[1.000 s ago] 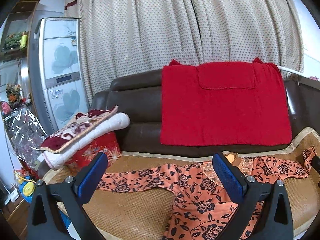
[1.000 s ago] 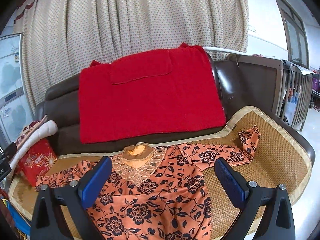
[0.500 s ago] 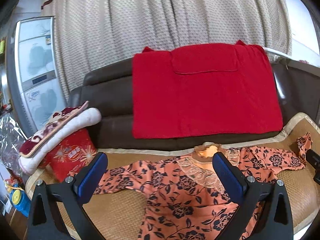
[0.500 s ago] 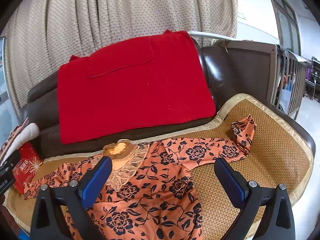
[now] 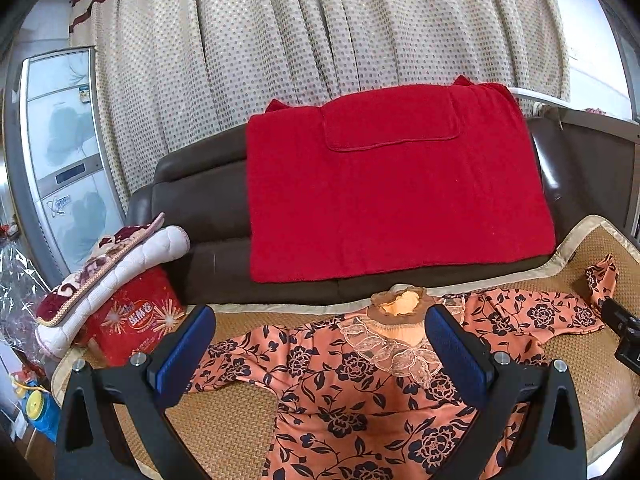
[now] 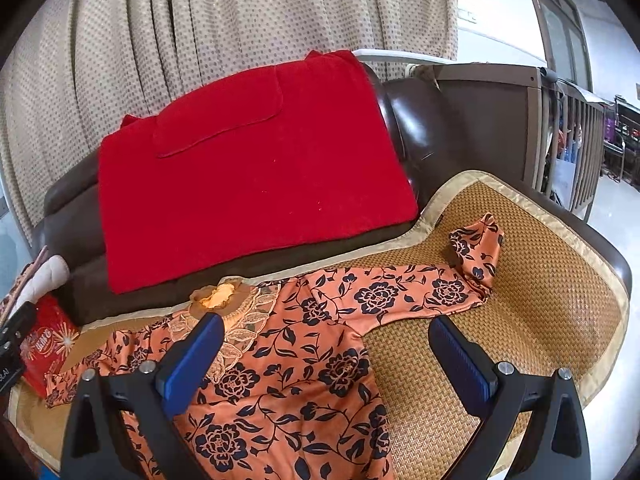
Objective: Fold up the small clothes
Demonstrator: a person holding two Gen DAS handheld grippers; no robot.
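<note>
An orange top with black flowers (image 5: 352, 392) lies spread flat on the woven sofa mat (image 5: 224, 432), sleeves out to both sides, lace collar (image 5: 400, 308) toward the backrest. It also shows in the right wrist view (image 6: 296, 368), where its right sleeve end (image 6: 476, 248) is folded back. My left gripper (image 5: 320, 352) is open and empty above the top's left chest. My right gripper (image 6: 326, 356) is open and empty above the top's right side. Part of the right gripper (image 5: 624, 336) shows at the left view's right edge.
A red blanket (image 5: 392, 184) hangs over the brown leather backrest (image 5: 200, 208). A folded quilt (image 5: 112, 264) on a red box (image 5: 136, 320) sits at the sofa's left end. A fridge (image 5: 60, 160) stands left. A wooden crib (image 6: 560, 128) stands right.
Both grippers have moved right and closer to the sofa, so the top now fills more of each view. Both stay open and empty.
</note>
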